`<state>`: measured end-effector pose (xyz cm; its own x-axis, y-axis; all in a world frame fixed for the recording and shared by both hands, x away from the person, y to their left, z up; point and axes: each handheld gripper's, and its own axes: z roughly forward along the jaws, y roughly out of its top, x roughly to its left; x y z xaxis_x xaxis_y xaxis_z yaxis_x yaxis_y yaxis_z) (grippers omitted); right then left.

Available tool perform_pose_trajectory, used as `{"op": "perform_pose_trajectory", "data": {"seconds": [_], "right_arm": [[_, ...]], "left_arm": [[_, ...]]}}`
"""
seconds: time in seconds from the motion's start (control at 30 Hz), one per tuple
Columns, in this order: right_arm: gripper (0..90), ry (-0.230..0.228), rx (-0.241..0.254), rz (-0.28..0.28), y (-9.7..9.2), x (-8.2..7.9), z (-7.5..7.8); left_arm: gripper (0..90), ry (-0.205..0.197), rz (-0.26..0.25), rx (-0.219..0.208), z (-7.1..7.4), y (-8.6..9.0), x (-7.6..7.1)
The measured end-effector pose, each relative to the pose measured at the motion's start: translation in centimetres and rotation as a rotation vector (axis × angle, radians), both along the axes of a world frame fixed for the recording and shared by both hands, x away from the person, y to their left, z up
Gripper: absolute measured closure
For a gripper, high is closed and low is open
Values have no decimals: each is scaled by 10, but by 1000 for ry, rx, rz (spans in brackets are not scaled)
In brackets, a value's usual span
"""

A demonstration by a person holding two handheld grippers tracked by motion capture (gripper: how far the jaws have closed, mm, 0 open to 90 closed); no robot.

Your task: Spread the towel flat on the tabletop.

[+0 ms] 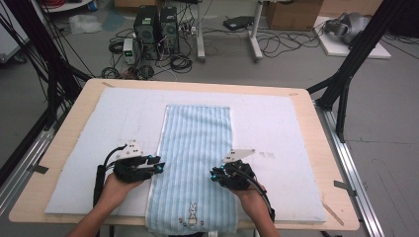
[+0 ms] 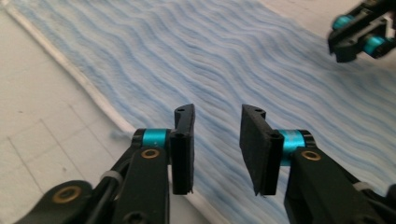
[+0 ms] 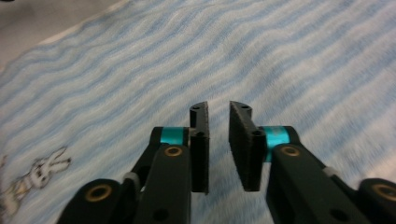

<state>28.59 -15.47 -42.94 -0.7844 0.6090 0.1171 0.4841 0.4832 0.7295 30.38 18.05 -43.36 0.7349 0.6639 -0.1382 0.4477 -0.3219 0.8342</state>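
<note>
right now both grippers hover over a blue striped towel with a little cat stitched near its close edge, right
Not quite: the stitched figure is a rabbit with long ears, as the high view shows. The rest holds: the left gripper and right gripper are over the blue striped towel.

A lab or test room: behind the padded surface (image 1: 296, 106), computer towers (image 1: 156, 29) sit on a grey floor among tangled cables (image 1: 276, 44) and cardboard boxes (image 1: 294, 12).
</note>
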Motion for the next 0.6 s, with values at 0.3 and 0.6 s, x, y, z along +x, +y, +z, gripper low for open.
{"op": "perform_pose_trajectory", "data": {"seconds": [0.3, 0.6], "right_arm": [[821, 60, -38, 29, 9, 8, -11], [820, 99, -52, 115, 7, -10, -8]], "left_arm": [[839, 18, 23, 98, -17, -14, 12], [893, 42, -22, 124, -12, -5, -2]]}}
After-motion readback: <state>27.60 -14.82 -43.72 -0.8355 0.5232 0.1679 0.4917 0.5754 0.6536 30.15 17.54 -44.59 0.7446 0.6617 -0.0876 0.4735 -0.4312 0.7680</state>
